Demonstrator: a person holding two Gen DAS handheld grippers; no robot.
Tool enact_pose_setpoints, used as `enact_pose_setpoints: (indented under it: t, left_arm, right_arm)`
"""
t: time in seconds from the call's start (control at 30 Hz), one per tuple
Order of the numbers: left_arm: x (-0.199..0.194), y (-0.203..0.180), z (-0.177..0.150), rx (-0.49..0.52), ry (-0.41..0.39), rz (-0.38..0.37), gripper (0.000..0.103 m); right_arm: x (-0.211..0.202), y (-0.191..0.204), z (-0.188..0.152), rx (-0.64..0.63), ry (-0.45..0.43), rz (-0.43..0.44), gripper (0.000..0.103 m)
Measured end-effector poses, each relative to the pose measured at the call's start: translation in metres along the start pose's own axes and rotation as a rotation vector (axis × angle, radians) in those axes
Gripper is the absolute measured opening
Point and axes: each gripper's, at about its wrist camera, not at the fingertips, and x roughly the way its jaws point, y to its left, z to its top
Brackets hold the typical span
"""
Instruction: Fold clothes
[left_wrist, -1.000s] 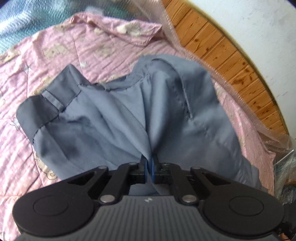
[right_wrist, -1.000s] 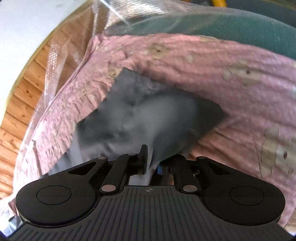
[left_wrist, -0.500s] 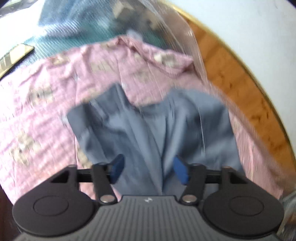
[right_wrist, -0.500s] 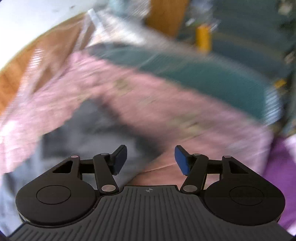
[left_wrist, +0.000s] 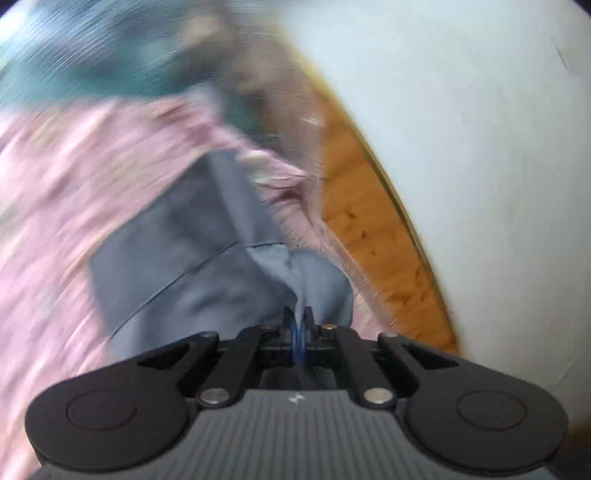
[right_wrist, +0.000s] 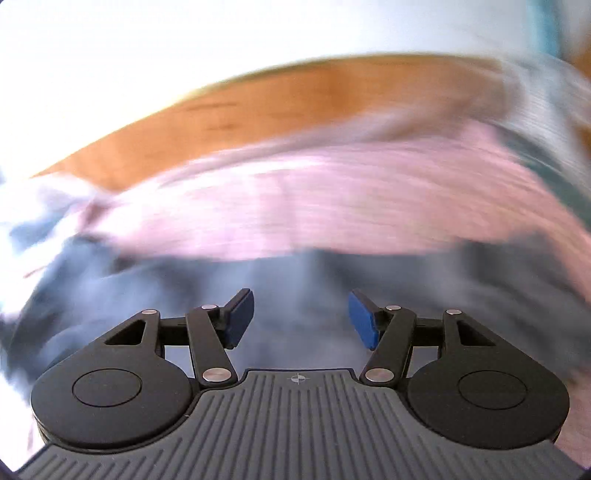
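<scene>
A grey-blue garment (left_wrist: 192, 258) lies crumpled on a pink patterned blanket (left_wrist: 62, 206). My left gripper (left_wrist: 298, 325) is shut on a pinched fold of the garment's cloth near its right edge. In the right wrist view the same grey-blue garment (right_wrist: 303, 280) is a blurred band below the pink blanket (right_wrist: 332, 206). My right gripper (right_wrist: 301, 317) hangs over it with its blue pads (right_wrist: 360, 321) wide apart and nothing between them. Both views are smeared by motion.
A wooden bed frame (left_wrist: 362, 229) runs along a white wall (left_wrist: 461, 147) to the right of the blanket. Teal bedding (left_wrist: 85, 62) lies beyond the blanket. Clear plastic wrap (left_wrist: 314, 155) covers the frame's edge.
Both grippers let go of the garment and opened half a second ago. The left one has shut again on a fold nearer the wooden frame. The right swung round and stays open.
</scene>
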Motion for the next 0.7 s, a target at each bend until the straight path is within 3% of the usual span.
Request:
enact_pose_setpoints:
  t: [0.03,0.13,0.2,0.27,0.3,0.43,0.5,0.53,0.57,0.6,0.63,0.7]
  left_arm:
    - [0.000,0.028,-0.008,-0.061,0.044,0.020,0.002]
    - [0.024,0.069,-0.022,-0.099,0.182,0.142,0.006]
    - [0.022,0.059,-0.016,-0.017,0.195,0.138,0.018]
    - [0.013,0.040,-0.003,0.101,0.166,0.209,0.044]
    - [0.009,0.031,0.003,0.159,0.151,0.244,0.063]
    - [0.007,-0.002,0.027,0.331,0.118,0.353,0.075]
    - [0.032,-0.018,0.031,0.423,0.177,0.426,0.084]
    - [0.048,-0.022,0.027,0.472,0.228,0.488,0.079]
    - [0.064,-0.022,0.022,0.516,0.280,0.533,0.063]
    - [0.079,-0.022,0.017,0.557,0.329,0.568,0.019]
    - [0.083,-0.024,0.013,0.577,0.353,0.535,0.014]
    - [0.069,-0.027,0.023,0.493,0.292,0.386,0.012]
  right_arm:
    - [0.007,0.021,-0.003,-0.038,0.025,0.041,0.069]
    - [0.029,0.077,-0.012,-0.142,0.107,0.127,0.068]
    - [0.047,0.102,-0.019,-0.190,0.174,0.124,0.063]
    - [0.060,0.122,-0.022,-0.225,0.219,0.132,0.064]
    - [0.063,0.130,-0.021,-0.225,0.229,0.139,0.066]
    - [0.082,0.149,-0.025,-0.181,0.289,0.153,0.067]
    - [0.093,0.155,-0.033,-0.119,0.320,0.153,0.067]
    - [0.097,0.155,-0.039,-0.089,0.332,0.153,0.067]
    - [0.097,0.155,-0.044,-0.062,0.339,0.153,0.067]
    - [0.097,0.156,-0.050,-0.045,0.342,0.151,0.067]
    - [0.096,0.157,-0.055,-0.030,0.346,0.149,0.067]
    - [0.090,0.157,-0.063,-0.013,0.331,0.135,0.066]
